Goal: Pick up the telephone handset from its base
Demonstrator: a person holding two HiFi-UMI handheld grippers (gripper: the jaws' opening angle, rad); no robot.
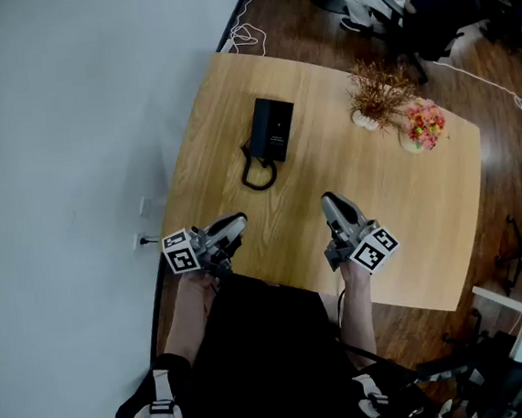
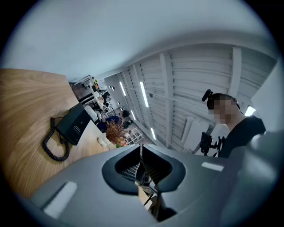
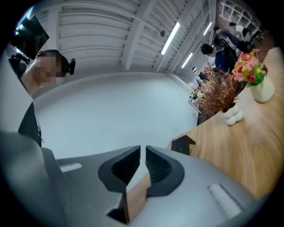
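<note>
So we hold left gripper and right gripper level over the near table edge, both pinched closed on nothing, likely parked pre-reach; handset sits on its base well ahead, cord looped toward us

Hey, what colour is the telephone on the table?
Black. The telephone and its coiled cord show best in the head view.
</note>
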